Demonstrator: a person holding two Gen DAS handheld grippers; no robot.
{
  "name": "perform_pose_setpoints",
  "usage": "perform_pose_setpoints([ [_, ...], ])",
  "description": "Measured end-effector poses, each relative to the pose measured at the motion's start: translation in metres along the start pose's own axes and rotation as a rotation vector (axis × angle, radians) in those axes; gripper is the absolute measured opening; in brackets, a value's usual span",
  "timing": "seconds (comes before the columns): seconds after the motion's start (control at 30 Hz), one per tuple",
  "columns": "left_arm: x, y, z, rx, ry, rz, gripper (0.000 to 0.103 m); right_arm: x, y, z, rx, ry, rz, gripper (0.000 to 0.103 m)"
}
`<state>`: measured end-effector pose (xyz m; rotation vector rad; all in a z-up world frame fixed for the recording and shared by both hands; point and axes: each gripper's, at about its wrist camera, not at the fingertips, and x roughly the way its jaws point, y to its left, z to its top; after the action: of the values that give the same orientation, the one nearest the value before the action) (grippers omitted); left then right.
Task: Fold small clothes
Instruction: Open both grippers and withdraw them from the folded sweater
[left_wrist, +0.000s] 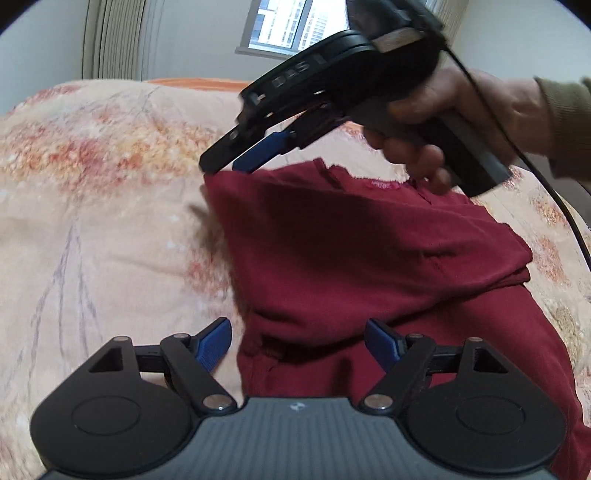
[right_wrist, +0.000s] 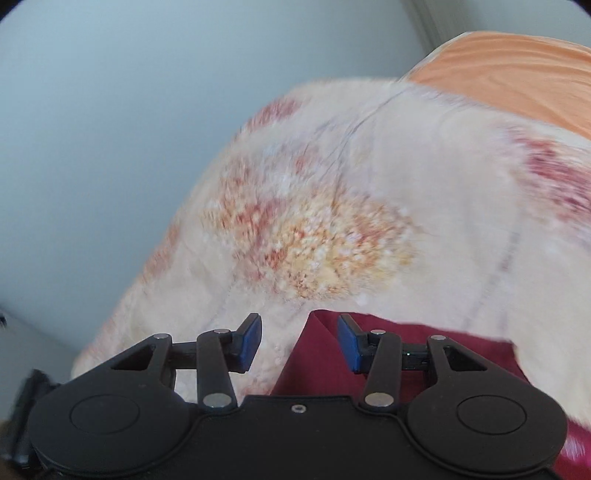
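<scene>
A dark red garment (left_wrist: 369, 258) lies partly folded on a peach floral bedspread (left_wrist: 92, 192). My left gripper (left_wrist: 297, 341) is open, its blue pads on either side of the garment's near left edge, holding nothing. My right gripper (left_wrist: 225, 168) shows in the left wrist view, held in a hand, its tips just above the garment's far left corner. In the right wrist view the right gripper (right_wrist: 299, 341) is open, with the garment's corner (right_wrist: 325, 354) below and between its pads, not gripped.
The bedspread (right_wrist: 369, 203) covers the bed, with an orange sheet (right_wrist: 517, 70) at its far end. A pale wall (right_wrist: 92, 147) lies beyond the bed's edge. A window (left_wrist: 295, 26) and curtain (left_wrist: 114, 37) stand behind. The right gripper's cable (left_wrist: 561, 199) hangs at the right.
</scene>
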<state>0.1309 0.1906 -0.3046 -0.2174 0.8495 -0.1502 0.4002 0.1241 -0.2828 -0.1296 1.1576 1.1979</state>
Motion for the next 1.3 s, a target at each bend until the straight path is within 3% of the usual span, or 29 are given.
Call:
perform_pose_setpoints([
  [0.1, 0.008, 0.005, -0.011, -0.012, 0.033, -0.017, 0.081, 0.023, 0.000, -0.004, -0.043, 0.090, -0.022, 0.038],
  [0.13, 0.011, 0.005, -0.014, -0.010, 0.040, -0.015, 0.076, 0.027, 0.000, -0.006, -0.052, 0.105, -0.024, 0.016],
  [0.17, 0.012, 0.006, -0.017, -0.011, 0.039, -0.010, 0.068, 0.031, -0.001, -0.006, -0.051, 0.120, -0.016, 0.006],
  [0.2, 0.012, 0.006, -0.019, -0.017, 0.037, -0.005, 0.063, 0.031, -0.003, -0.005, -0.033, 0.107, -0.007, 0.006],
  [0.27, 0.013, 0.009, -0.020, -0.055, 0.042, -0.010, 0.028, 0.028, -0.012, 0.002, 0.052, 0.035, -0.010, 0.005],
  [0.33, 0.015, 0.011, -0.022, -0.098, 0.048, -0.011, 0.024, 0.024, -0.022, 0.008, 0.135, -0.047, -0.037, 0.003],
  [0.4, 0.017, 0.009, -0.024, -0.097, 0.053, 0.004, 0.024, 0.028, -0.029, 0.008, 0.176, -0.064, -0.092, 0.001],
  [0.43, 0.017, 0.008, -0.023, -0.100, 0.055, 0.010, 0.025, 0.030, -0.032, 0.007, 0.190, -0.056, -0.107, 0.001],
  [0.5, 0.013, 0.007, -0.020, -0.121, 0.056, 0.012, 0.028, 0.021, -0.034, 0.004, 0.231, -0.086, -0.078, 0.013],
  [0.57, 0.009, 0.008, -0.017, -0.144, 0.055, 0.013, 0.049, -0.005, -0.027, 0.000, 0.223, -0.160, -0.064, 0.038],
  [0.67, 0.001, 0.007, -0.014, -0.157, 0.046, 0.030, 0.060, -0.050, -0.005, -0.021, 0.143, -0.206, -0.048, 0.058],
  [0.77, -0.007, 0.008, -0.014, -0.169, 0.060, 0.041, 0.062, -0.086, 0.005, -0.067, 0.152, -0.209, -0.034, 0.058],
  [0.87, -0.016, 0.009, -0.017, -0.174, 0.075, 0.051, 0.065, -0.116, 0.006, -0.124, 0.205, -0.201, -0.083, 0.059],
  [1.07, -0.032, -0.010, -0.030, -0.168, 0.106, 0.062, 0.072, -0.163, 0.019, -0.251, 0.424, -0.187, -0.162, 0.067],
  [1.3, -0.060, -0.048, -0.062, -0.169, 0.143, 0.050, 0.085, -0.202, 0.048, -0.349, 0.549, -0.199, -0.240, 0.079],
])
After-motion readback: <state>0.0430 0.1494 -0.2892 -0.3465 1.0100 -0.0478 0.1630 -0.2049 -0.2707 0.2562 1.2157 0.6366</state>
